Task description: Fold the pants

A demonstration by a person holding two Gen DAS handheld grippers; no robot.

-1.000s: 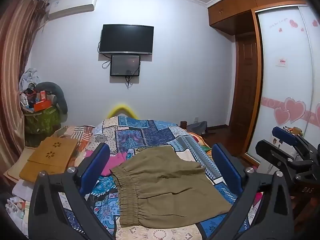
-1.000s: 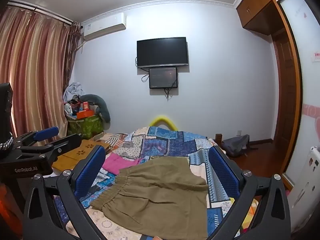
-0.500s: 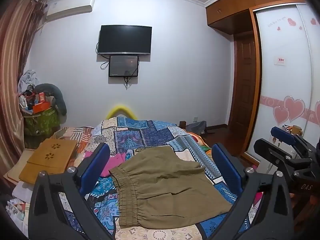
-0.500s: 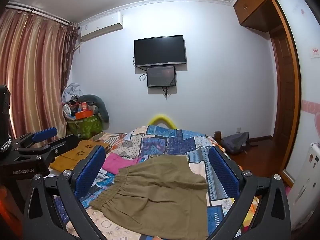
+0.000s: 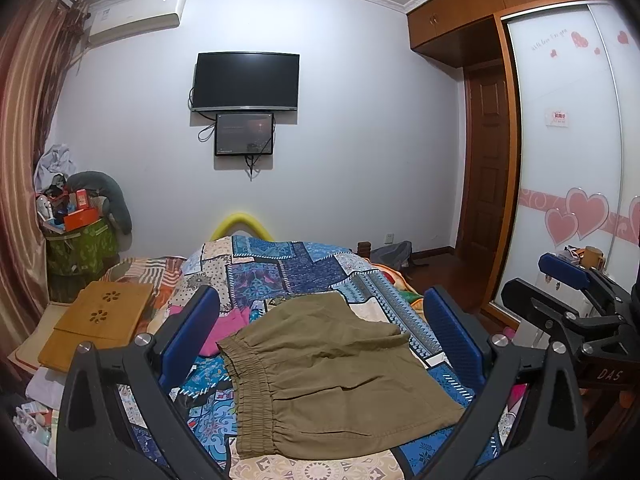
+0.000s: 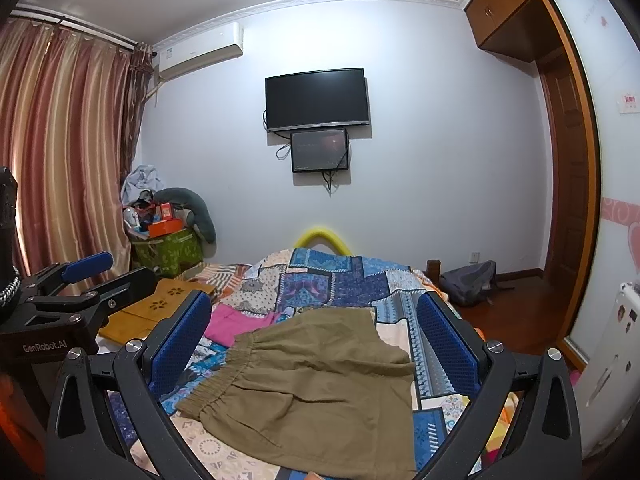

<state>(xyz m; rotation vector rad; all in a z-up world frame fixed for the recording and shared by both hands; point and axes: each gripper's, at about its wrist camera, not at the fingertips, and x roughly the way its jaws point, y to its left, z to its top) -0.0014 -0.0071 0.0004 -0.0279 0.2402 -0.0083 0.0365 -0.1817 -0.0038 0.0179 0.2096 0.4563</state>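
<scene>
Olive-brown pants (image 5: pixel 332 376) with an elastic waistband lie spread flat on the patchwork bedspread (image 5: pixel 280 272); the waistband faces left. The same pants (image 6: pixel 312 392) fill the lower middle of the right wrist view. My left gripper (image 5: pixel 320 332) hovers above them, open, blue pads wide apart, nothing between them. My right gripper (image 6: pixel 316 336) is also open and empty above the pants. The right gripper (image 5: pixel 576 304) shows at the right edge of the left wrist view, and the left gripper (image 6: pixel 72 288) at the left edge of the right wrist view.
A pink garment (image 6: pixel 236 322) lies on the bed left of the pants. A wooden lap tray (image 5: pixel 100 316) sits at the bed's left side, a cluttered green bin (image 5: pixel 80 240) behind it. A wardrobe with sliding doors (image 5: pixel 568 160) stands to the right, a grey bag (image 6: pixel 468 280) on the floor.
Both views have shifted only slightly; the grippers stay open above the pants and the pants have not moved.
</scene>
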